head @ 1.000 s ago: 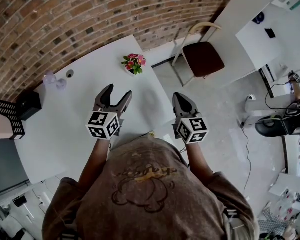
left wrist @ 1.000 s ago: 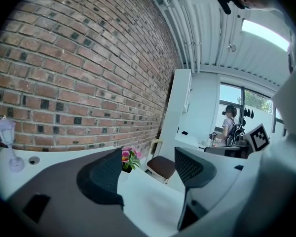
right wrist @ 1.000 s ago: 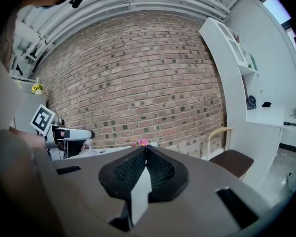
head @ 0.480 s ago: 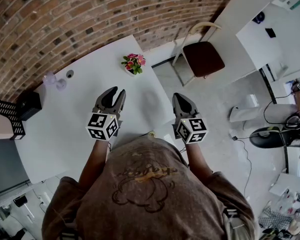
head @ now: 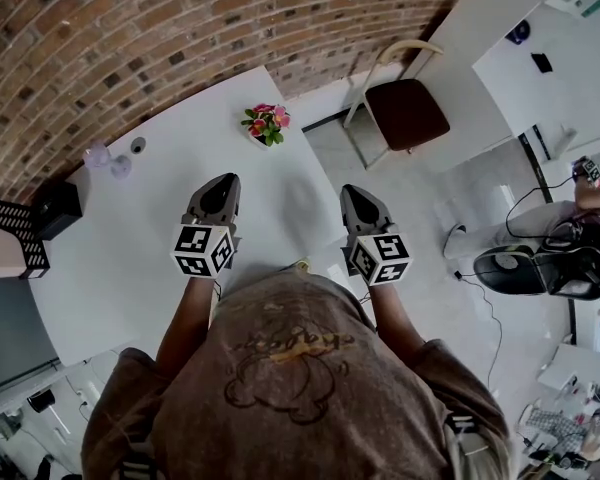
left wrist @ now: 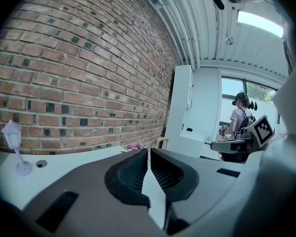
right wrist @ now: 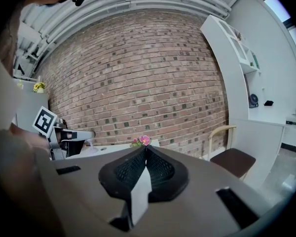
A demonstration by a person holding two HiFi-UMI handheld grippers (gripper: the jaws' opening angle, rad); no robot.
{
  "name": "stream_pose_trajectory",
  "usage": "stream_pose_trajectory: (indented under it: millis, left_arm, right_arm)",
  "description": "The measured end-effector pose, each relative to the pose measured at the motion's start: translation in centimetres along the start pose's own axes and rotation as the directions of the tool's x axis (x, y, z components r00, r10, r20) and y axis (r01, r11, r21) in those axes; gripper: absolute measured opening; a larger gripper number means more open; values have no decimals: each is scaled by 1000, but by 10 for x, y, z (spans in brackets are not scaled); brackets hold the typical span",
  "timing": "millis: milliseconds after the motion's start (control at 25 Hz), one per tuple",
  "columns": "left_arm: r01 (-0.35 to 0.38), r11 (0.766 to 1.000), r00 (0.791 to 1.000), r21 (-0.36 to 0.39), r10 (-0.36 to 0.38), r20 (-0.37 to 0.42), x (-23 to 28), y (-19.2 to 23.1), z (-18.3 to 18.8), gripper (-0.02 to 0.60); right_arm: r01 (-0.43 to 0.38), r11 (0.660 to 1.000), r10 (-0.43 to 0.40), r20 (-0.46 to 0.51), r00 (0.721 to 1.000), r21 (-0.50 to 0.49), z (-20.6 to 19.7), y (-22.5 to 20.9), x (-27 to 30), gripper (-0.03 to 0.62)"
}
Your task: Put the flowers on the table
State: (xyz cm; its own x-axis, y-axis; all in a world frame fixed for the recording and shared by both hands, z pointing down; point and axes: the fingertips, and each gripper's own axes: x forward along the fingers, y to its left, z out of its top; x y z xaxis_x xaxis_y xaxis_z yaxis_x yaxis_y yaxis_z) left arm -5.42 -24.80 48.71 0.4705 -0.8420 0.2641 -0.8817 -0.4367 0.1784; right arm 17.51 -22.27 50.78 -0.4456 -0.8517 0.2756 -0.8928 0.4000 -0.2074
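At the far corner of the tabletop (head: 160, 238), close to its edge, the flowers (head: 268, 121) are seen standing in a small white pot (head: 257, 139). They could be pushed over that edge if nudged by closed jaws. The left gripper (head: 223, 182) and right gripper (head: 352, 194) are held well short, jaws closed on nothing. What a black mesh rack (head: 15, 230) holds cannot be told.

Pink/red flowers (head: 266, 124) w/ green leaves, white table (head: 170, 213), red-brown brick wall (head: 130, 28), dk-brown chair (head: 407, 115).
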Motion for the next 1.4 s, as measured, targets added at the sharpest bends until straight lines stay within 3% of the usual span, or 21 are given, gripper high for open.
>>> stream_pose_trajectory:
  millis: [520,1400]
  left_arm:
    - [-30,999,1000,-45,30,-4,-5,15,-5,25]
    - [-16,997,1000,-77,15,-8,0,18,-6,26]
  right_arm:
    - [9,1000,-9,4,1000,-8,-1,-1,4,3]
    - [7,1000,-7,-2,1000,-5,1,1,10,3]
